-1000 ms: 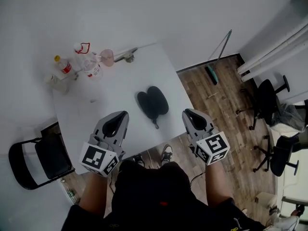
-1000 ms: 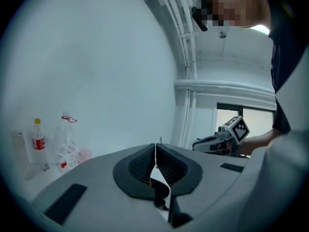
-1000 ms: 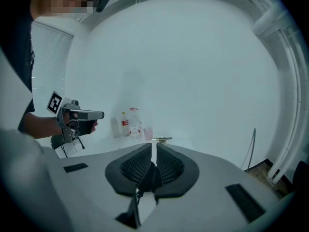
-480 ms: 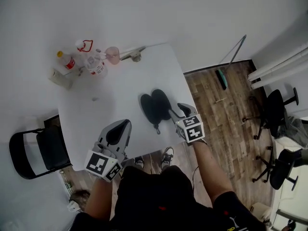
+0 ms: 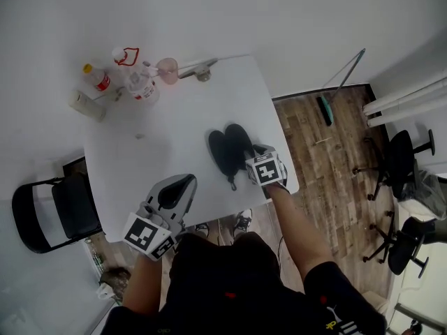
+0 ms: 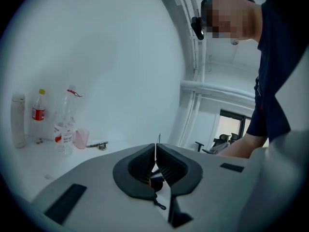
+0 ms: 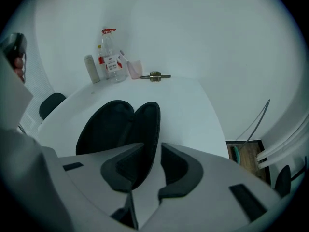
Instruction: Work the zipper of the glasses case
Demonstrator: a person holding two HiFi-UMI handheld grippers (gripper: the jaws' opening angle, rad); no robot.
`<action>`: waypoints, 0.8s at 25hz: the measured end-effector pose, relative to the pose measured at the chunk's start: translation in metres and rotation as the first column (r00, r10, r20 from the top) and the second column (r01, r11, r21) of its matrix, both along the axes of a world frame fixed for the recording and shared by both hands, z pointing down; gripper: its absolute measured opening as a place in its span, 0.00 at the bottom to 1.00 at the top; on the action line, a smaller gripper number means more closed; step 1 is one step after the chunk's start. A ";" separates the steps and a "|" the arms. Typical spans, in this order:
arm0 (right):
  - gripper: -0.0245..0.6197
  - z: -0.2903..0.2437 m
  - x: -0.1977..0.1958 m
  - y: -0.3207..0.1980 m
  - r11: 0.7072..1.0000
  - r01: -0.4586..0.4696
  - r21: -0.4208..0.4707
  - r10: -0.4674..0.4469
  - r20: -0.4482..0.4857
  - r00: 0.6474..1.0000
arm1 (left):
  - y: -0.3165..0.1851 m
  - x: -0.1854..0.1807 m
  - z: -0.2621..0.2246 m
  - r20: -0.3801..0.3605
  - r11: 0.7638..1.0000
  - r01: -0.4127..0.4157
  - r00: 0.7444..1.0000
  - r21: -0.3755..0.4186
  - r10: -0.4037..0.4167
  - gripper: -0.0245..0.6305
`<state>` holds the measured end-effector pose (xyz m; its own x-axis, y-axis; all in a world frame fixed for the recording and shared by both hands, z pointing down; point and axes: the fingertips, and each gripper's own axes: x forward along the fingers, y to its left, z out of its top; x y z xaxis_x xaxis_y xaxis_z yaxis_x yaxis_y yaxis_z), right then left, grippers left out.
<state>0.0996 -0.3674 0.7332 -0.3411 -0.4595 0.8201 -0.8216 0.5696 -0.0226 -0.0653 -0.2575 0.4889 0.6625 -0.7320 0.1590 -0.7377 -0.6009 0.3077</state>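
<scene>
The black glasses case [image 5: 229, 151] lies unzipped on the white table [image 5: 174, 138], its two halves spread flat and its zipper pull [image 5: 233, 183] trailing toward me. My right gripper [image 5: 255, 153] is tilted down at the case's right half. In the right gripper view the case [image 7: 120, 127] fills the space ahead of the right gripper [image 7: 153, 146]. Its jaws have just been closing but stand apart, with the case's right rim just beyond the gap and nothing pinched. My left gripper [image 5: 183, 181] hovers at the table's near edge, left of the case, with its pads together in the left gripper view [image 6: 155, 153].
Bottles [image 5: 140, 86], a pink cup [image 5: 167, 68] and a small metal tool [image 5: 199, 68] stand along the table's far edge. A black folding chair [image 5: 49, 218] is at the left. Office chairs [image 5: 401, 152] stand on the wooden floor at the right.
My right gripper has dropped from near my body down to the case's right side, and its jaws have parted. The left gripper has sunk a little and stays shut.
</scene>
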 end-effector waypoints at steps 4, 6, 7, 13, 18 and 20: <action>0.10 -0.001 0.002 -0.006 1.000 -0.030 0.010 0.029 0.031 0.999 | -0.005 -0.003 0.002 -0.019 1.000 -0.020 1.000 0.004 0.020 0.07; 0.10 -0.008 0.003 -0.006 0.999 -0.043 0.018 0.041 0.068 0.997 | -0.007 -0.004 0.005 -0.018 1.000 -0.006 1.000 -0.007 0.005 0.07; 0.10 -0.014 0.003 -0.005 0.998 -0.051 0.024 0.049 0.093 0.995 | -0.008 -0.005 0.006 -0.013 1.000 0.008 1.000 -0.013 -0.008 0.08; 0.10 -0.086 0.004 -0.003 0.990 -0.116 0.083 0.083 0.320 0.944 | -0.018 -0.010 -0.003 -0.077 1.000 0.021 0.997 -0.010 -0.022 0.08; 0.10 -0.174 0.010 0.013 0.981 -0.125 0.145 0.035 0.506 0.862 | -0.021 -0.004 -0.030 -0.225 0.994 -0.106 0.969 0.002 0.104 0.39; 0.10 -0.213 0.013 0.019 0.977 -0.136 0.168 0.013 0.580 0.814 | -0.022 0.000 -0.042 -0.277 0.985 -0.169 0.946 0.025 0.169 0.46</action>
<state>0.1124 -0.3487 0.5203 -0.6783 -0.6297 0.3787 -0.7335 0.5499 -0.3994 -0.0651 -0.2793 0.4468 0.7946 -0.6052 -0.0489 -0.5107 -0.7097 0.4853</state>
